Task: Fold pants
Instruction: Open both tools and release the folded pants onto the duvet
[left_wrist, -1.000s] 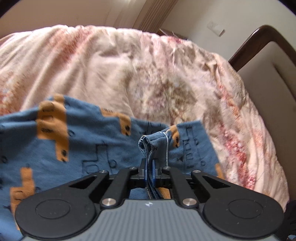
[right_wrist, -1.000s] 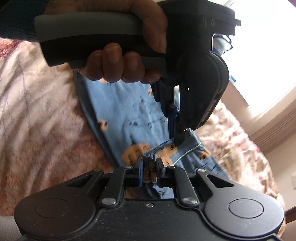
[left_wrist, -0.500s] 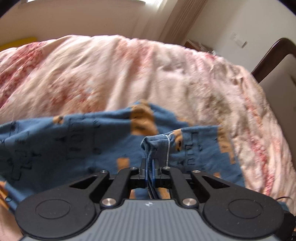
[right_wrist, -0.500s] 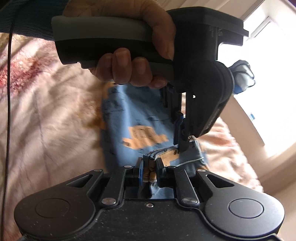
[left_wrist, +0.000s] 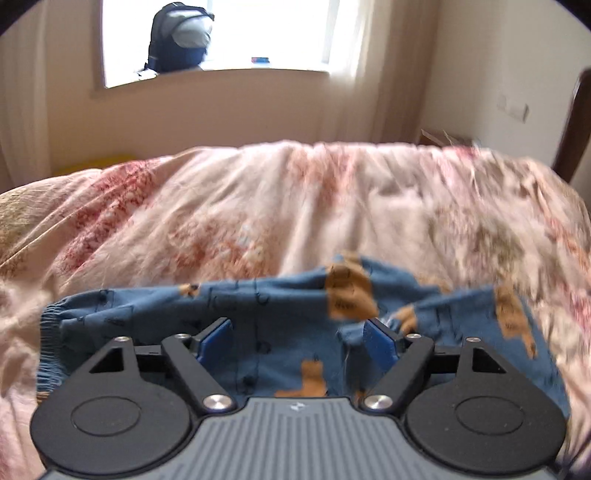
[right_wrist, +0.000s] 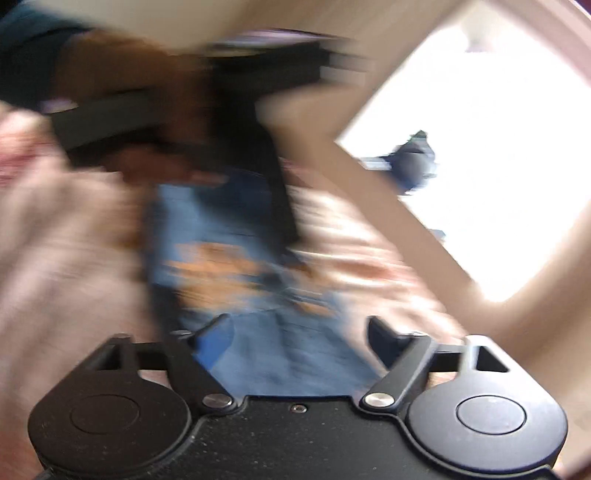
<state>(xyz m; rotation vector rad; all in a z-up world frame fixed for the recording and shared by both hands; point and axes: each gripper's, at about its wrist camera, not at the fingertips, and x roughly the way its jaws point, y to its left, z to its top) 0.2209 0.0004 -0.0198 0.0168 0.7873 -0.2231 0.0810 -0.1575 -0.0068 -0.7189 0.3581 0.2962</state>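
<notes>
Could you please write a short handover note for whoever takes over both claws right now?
Left claw: open, holding nothing, just above the pants.
Right claw: open too, also over the pants; its view is heavily blurred.
Pants: blue with orange prints, lying rumpled on the floral bedspread, elastic waistband at the left of the left view.
Done: the cloth lies doubled on itself; how neat the fold is cannot be told.
Left: probably smooth it flat, then fold again.
</notes>
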